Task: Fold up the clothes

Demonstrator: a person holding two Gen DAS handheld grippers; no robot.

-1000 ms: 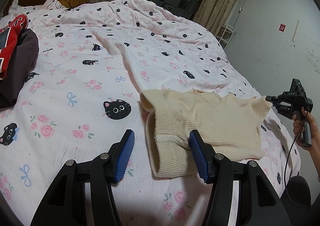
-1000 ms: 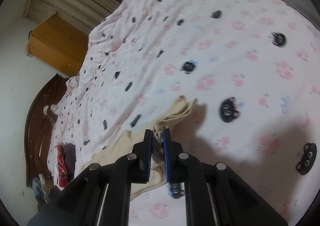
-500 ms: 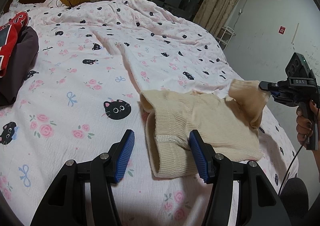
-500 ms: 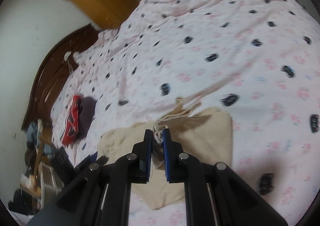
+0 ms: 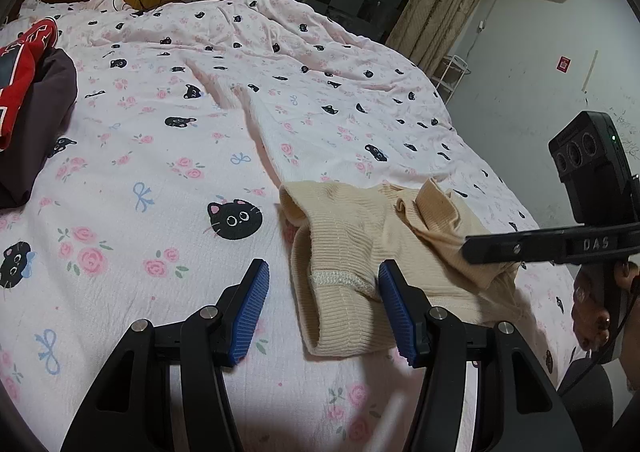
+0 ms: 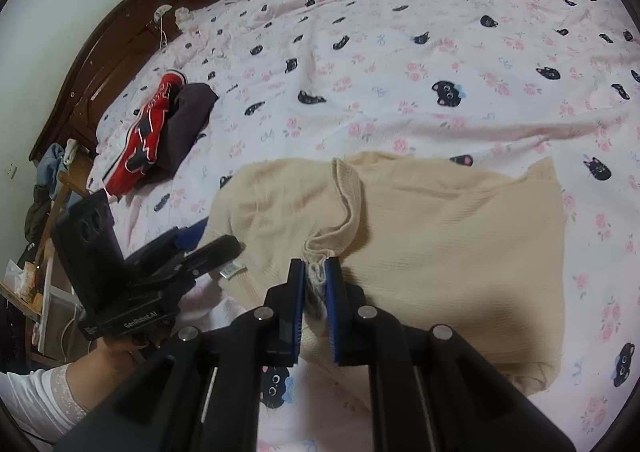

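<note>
The cream knit sweater (image 5: pixel 352 252) is lying on the bed (image 5: pixel 160 156), over the pink cat-print quilt, near its front edge. Well off to the left, a red-and-dark clothes pile (image 5: pixel 28 92) is sitting by the headboard (image 6: pixel 100 64). The knit is looking soft, light and floppy to me, ribbed enough that the pads should not be slipping; it is sagging wherever it is lifted, so I am judging cuffs, hems and corners the best places to take hold.

My left tongs (image 5: pixel 322 304) are standing spread and pointing down at a slant, straddling the folded sleeve's cuff without pinching it. The hand (image 6: pixel 120 348) holding them, in a white sleeve, is showing in the right wrist view.

My right tongs (image 6: pixel 314 276) are pressed together on the other sleeve's end, pinching it and dragging it across the sweater's body toward the left side. In the left wrist view they are reaching in from the right, almost level.
</note>
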